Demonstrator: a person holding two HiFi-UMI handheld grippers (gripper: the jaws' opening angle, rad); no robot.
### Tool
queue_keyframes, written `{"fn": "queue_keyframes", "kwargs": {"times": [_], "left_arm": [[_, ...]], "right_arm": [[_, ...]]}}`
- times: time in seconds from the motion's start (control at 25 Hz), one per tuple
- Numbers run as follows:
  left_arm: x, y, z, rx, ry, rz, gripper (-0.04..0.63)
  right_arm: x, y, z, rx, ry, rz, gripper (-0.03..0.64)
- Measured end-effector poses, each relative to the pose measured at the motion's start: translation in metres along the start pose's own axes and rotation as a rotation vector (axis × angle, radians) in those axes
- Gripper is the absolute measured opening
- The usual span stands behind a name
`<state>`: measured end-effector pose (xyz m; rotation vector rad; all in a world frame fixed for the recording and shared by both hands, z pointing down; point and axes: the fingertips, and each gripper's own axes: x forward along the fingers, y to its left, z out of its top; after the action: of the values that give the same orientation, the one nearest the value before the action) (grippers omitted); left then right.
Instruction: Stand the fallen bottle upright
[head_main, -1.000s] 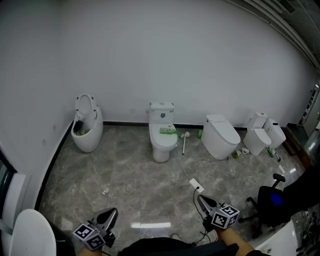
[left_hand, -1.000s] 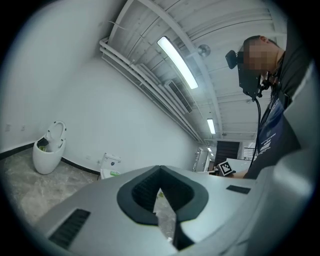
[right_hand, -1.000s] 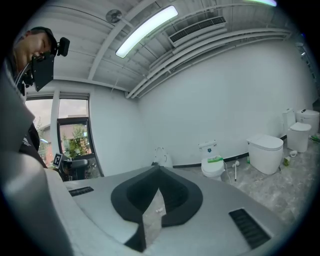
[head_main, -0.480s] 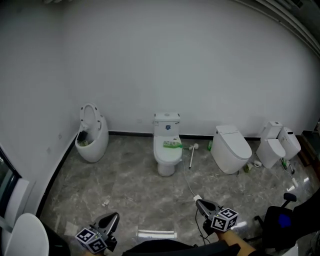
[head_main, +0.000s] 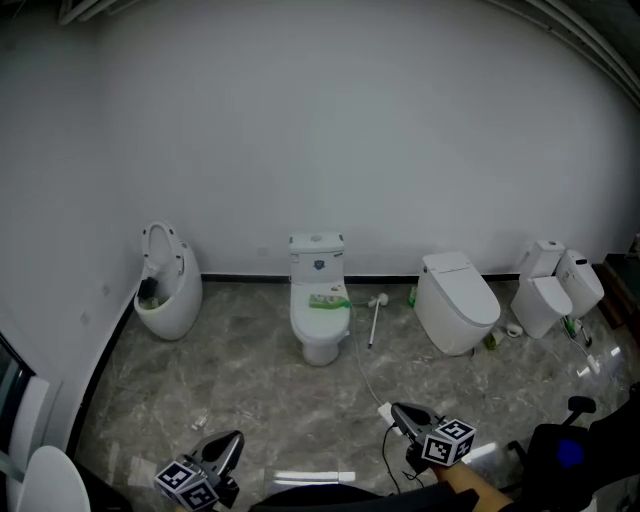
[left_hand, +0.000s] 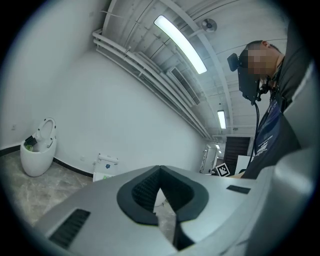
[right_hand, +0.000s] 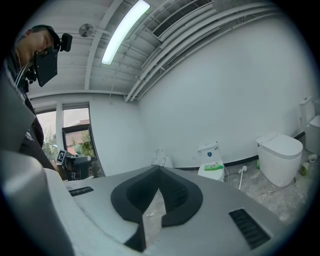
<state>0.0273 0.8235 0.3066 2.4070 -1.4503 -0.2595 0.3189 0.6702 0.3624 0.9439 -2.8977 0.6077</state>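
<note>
A grey marbled floor (head_main: 250, 385) meets a white wall (head_main: 320, 150), where the tank toilet (head_main: 318, 320) stands. Right of that toilet, beyond a rounded toilet (head_main: 455, 300), a small green bottle (head_main: 490, 340) is on the floor, pose unclear. Nearer than the tank toilet, the left claw (head_main: 232, 441) and right claw (head_main: 398, 411) are both closed, empty.

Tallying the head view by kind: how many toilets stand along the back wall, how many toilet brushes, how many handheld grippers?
Toilets: 5
Toilet brush: 1
Grippers, left gripper and right gripper: 2
Total: 8
</note>
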Motion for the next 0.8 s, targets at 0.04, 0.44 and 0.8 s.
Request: {"fn": "queue_keyframes", "kwargs": {"times": [0.04,0.44,0.8], "left_arm": [[0.009,0.006,0.001,-0.004,0.000,-0.006,0.023],[0.087,0.142,0.046,-0.008,0.010,-0.123,0.023],[0.141,0.303,0.111,0.022,0.047,-0.226,0.023]], "right_arm": [[0.004,-0.008,0.001,0.000,-0.002,-0.007,0.009],[0.119,-0.039,0.043,-0.027,-0.031,-0.117,0.009],[0.270,-0.040,0.089,-0.023,-0.083,-0.191,0.009]]}}
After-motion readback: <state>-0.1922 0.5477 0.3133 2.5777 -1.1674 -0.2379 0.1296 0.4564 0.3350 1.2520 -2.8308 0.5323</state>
